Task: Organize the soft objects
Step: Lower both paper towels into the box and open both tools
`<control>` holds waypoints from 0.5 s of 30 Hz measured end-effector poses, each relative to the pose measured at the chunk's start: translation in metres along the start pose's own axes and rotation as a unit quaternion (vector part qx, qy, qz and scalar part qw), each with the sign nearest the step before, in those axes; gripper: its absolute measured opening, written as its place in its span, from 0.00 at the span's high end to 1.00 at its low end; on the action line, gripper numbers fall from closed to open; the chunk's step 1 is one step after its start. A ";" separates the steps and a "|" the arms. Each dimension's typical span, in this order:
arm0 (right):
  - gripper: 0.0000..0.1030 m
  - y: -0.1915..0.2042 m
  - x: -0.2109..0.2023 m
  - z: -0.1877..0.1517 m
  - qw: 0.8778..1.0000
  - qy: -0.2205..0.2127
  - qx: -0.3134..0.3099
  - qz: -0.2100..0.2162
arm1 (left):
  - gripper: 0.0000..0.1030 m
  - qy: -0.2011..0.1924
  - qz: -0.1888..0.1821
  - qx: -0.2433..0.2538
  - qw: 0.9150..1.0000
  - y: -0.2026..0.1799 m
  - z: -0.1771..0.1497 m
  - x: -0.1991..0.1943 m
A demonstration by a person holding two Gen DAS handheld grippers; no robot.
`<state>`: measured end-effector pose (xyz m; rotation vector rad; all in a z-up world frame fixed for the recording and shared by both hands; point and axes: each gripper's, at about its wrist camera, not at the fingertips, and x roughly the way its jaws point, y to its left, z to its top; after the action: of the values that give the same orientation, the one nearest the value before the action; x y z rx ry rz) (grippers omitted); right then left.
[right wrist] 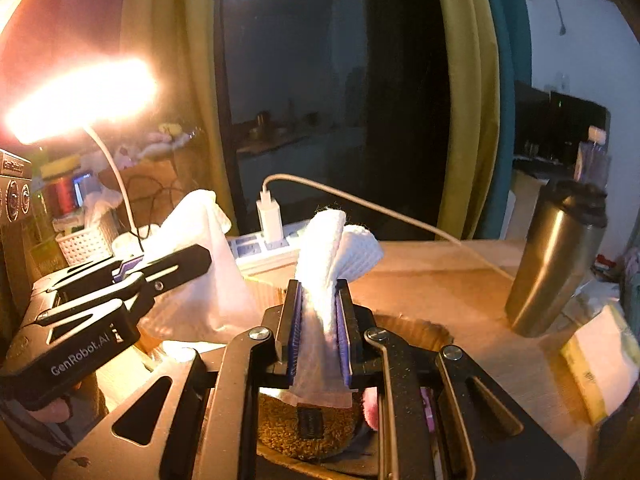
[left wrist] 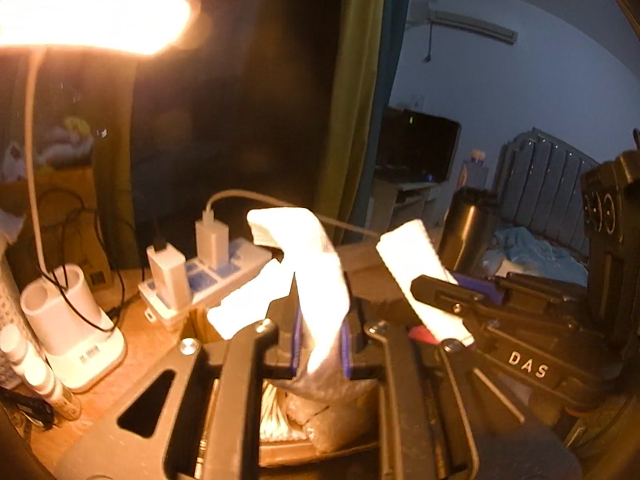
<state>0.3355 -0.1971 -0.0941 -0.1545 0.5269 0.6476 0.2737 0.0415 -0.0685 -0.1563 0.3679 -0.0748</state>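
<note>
While the desk lamp (left wrist: pixel 92 8) glares from 10 o'clock, we note both grippers raised above the wooden desk (right wrist: pixel 460 280), each pinching white cloth. Left gripper (left wrist: pixel 320 344): jaws clenched on a white cloth (left wrist: pixel 308 264) that rises between the blue pads and flops over toward 12 o'clock. Right gripper (right wrist: pixel 319 332): jaws likewise clamped on a second white waffle-weave cloth (right wrist: pixel 328 248), its upper end folded over to 1 o'clock. We cannot tell whether the two cloths are separate pieces or ends of one.

In the left wrist view the right gripper sits at 3 o'clock, its cloth sticking up — in the right wrist view the left gripper shows at 9 o'clock.

Beneath the right gripper, at 6 o'clock, a brown fuzzy soft item (right wrist: pixel 308 428) lies with something pink (right wrist: pixel 372 408) just beside it.

Desk surroundings: a white power strip (right wrist: pixel 264 252) with a white charger (right wrist: pixel 270 216) plugged in at 12 o'clock, a metal tumbler (right wrist: pixel 556 260) at 3 o'clock, a white holder (left wrist: pixel 60 304) at 9 o'clock in the left view, yellow curtain (right wrist: pixel 464 100) behind.
</note>
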 end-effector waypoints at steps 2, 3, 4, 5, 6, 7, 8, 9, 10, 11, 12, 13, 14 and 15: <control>0.84 0.000 0.007 -0.003 1.000 0.008 0.003 0.003 | 0.86 0.014 0.001 -0.003 1.000 0.003 -0.006 0.007; 0.84 -0.001 0.009 -0.005 1.000 0.011 0.004 0.004 | 0.86 0.021 0.002 -0.005 1.000 0.004 -0.009 0.011; 0.84 -0.001 0.012 -0.007 1.000 0.014 0.005 0.006 | 0.86 0.027 0.003 -0.005 1.000 0.004 -0.012 0.014; 0.84 -0.001 0.016 -0.010 1.000 0.018 0.006 0.008 | 0.86 0.039 0.004 -0.004 0.999 0.004 -0.015 0.020; 0.84 0.000 0.018 -0.012 1.000 0.021 0.006 0.009 | 0.86 0.049 0.006 -0.004 0.999 0.005 -0.017 0.024; 0.84 0.000 0.020 -0.014 1.000 0.023 0.007 0.011 | 0.86 0.063 0.012 -0.002 0.998 0.006 -0.020 0.030; 0.84 0.000 0.022 -0.016 1.000 0.026 0.007 0.012 | 0.86 0.072 0.016 0.000 0.997 0.007 -0.023 0.033; 0.84 0.000 0.024 -0.017 0.999 0.029 0.008 0.013 | 0.86 0.081 0.018 0.000 0.997 0.007 -0.025 0.036; 0.84 0.000 0.027 -0.019 0.999 0.032 0.009 0.015 | 0.86 0.090 0.021 0.000 0.996 0.008 -0.027 0.039; 0.84 0.001 0.030 -0.021 0.999 0.036 0.009 0.016 | 0.86 0.098 0.024 -0.002 0.995 0.010 -0.031 0.043; 0.84 0.001 0.033 -0.022 0.999 0.040 0.008 0.018 | 0.86 0.106 0.025 -0.004 0.994 0.012 -0.035 0.047; 0.84 0.002 0.035 -0.023 0.999 0.044 0.007 0.019 | 0.86 0.113 0.027 -0.006 0.993 0.013 -0.038 0.050; 0.84 0.003 0.038 -0.025 0.999 0.049 0.006 0.020 | 0.86 0.116 0.027 -0.007 0.993 0.012 -0.039 0.049; 0.84 0.003 0.040 -0.028 0.998 0.053 0.005 0.021 | 0.85 0.121 0.027 -0.008 0.992 0.013 -0.041 0.051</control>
<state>0.3488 -0.1813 -0.1389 -0.1700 0.6375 0.6797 0.3073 0.0434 -0.1264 -0.1532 0.6146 -0.0368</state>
